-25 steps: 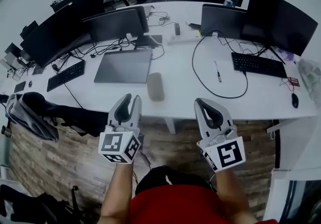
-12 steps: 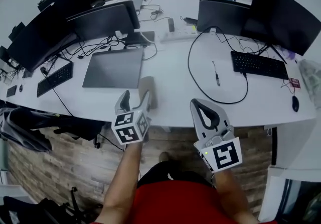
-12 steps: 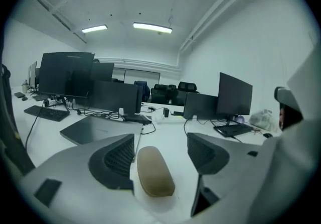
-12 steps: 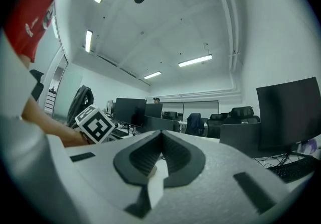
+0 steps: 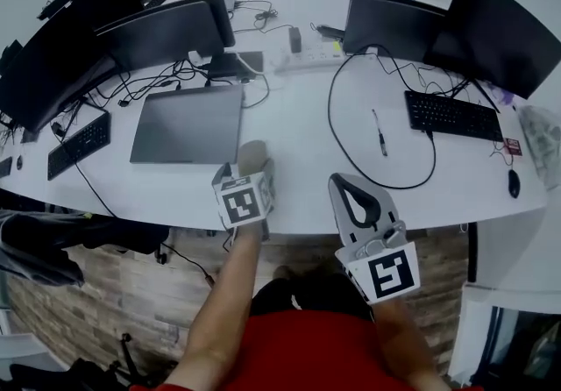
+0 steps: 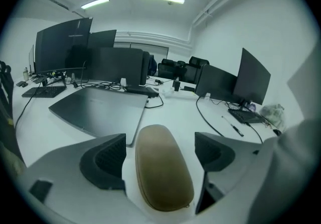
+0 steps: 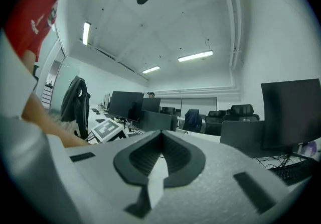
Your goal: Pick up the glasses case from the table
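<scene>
Glasses case (image 6: 163,168) lies between the opening jaws of the left hand-held gripper (image 6: 160,155) — untouched, long axis along its reach.

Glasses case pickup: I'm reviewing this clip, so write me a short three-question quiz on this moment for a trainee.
1. True or false: the right gripper holds the glasses case.
2. What sits between the jaws of the left gripper? A pen; B glasses case; C mouse.
3. In the left gripper view, what lies just left of the case?
Key: 1 false, its jaws are together and empty. 2 B; the jaws are opening, with the pads clear of the case. 3 the closed laptop.
</scene>
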